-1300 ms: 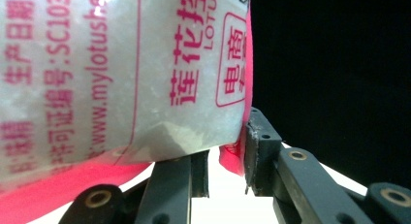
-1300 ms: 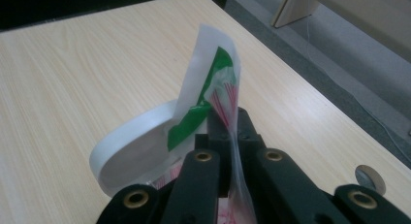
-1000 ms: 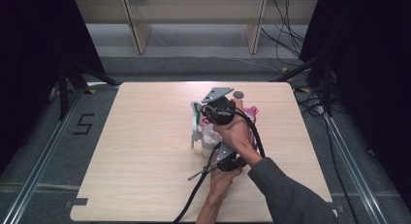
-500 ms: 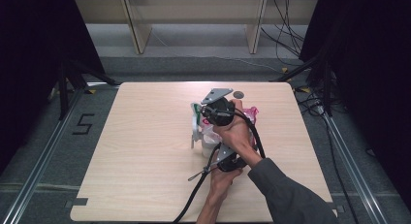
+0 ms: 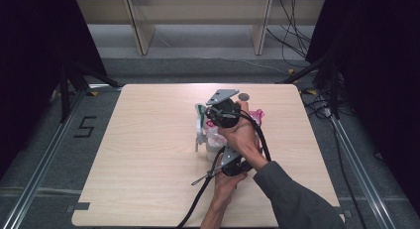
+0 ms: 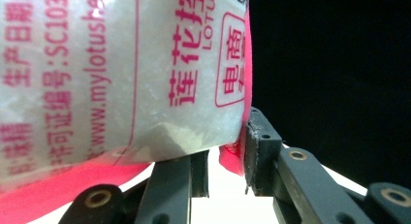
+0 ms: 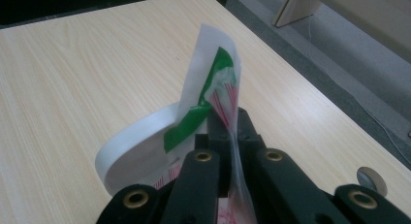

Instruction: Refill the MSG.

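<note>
A plastic bag [image 5: 214, 135] of white grains, printed in pink with a green top edge, stands near the middle of the wooden table [image 5: 148, 154]. My right gripper [image 5: 204, 115], in the hand with the grey sleeve, is shut on the bag's upper film [image 7: 213, 88]; in the right gripper view [image 7: 228, 117] the jaws pinch the green and white edge. My left gripper [image 5: 218, 147] comes from the near side. In the left gripper view [image 6: 227, 151] the bag [image 6: 121, 73] looms close, and its pink lower corner sits between the jaws, against the right pad [image 6: 257, 146].
A white round rim [image 7: 131, 146] lies on the table just behind the bag's top. A coin [image 5: 243, 96] [image 7: 371, 178] rests near the far edge. Black cables trail from both grippers toward the near edge. Shelf legs and floor cables stand beyond the table.
</note>
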